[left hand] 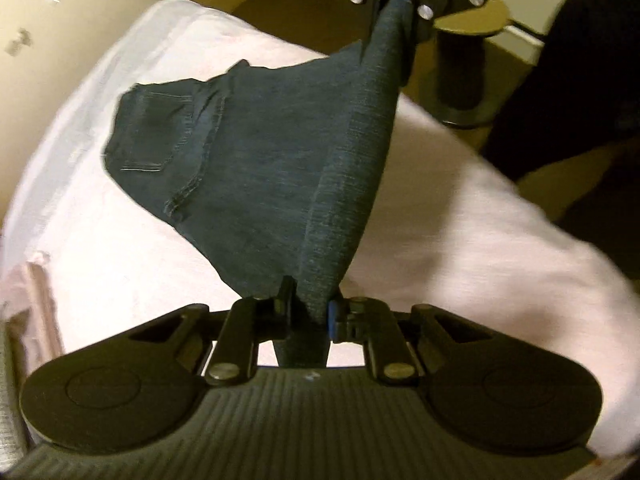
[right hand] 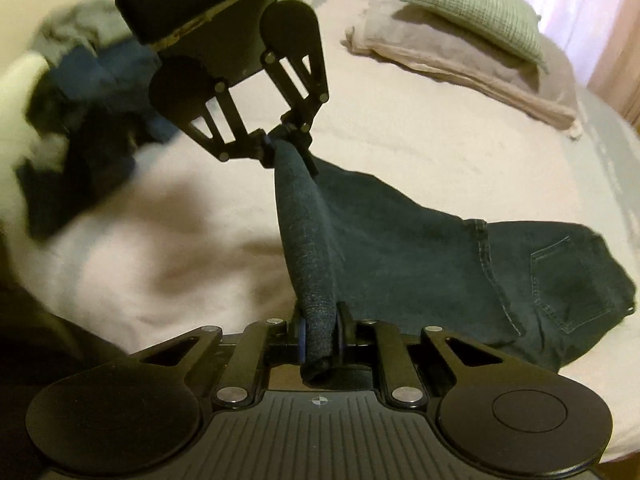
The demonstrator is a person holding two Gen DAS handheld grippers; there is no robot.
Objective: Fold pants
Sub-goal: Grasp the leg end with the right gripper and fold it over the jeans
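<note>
A wide bed (right hand: pixel 420 128) under a pale pink, softly rumpled cover fills both views. On it lie dark blue denim pants (right hand: pixel 440 264), stitched back pocket and seams up, waist end flat on the cover, the leg end lifted into a taut ridge between the two tools. A folded beige blanket (right hand: pixel 460 60) carries a green waffle-textured pillow (right hand: pixel 476 12); a blurred heap of dark clothes (right hand: pixel 88 92) sits opposite. The left gripper (left hand: pixel 310 314) is clamped on one corner of the leg fabric, the right gripper (right hand: pixel 322 338) on the other, both angled steeply down.
</note>
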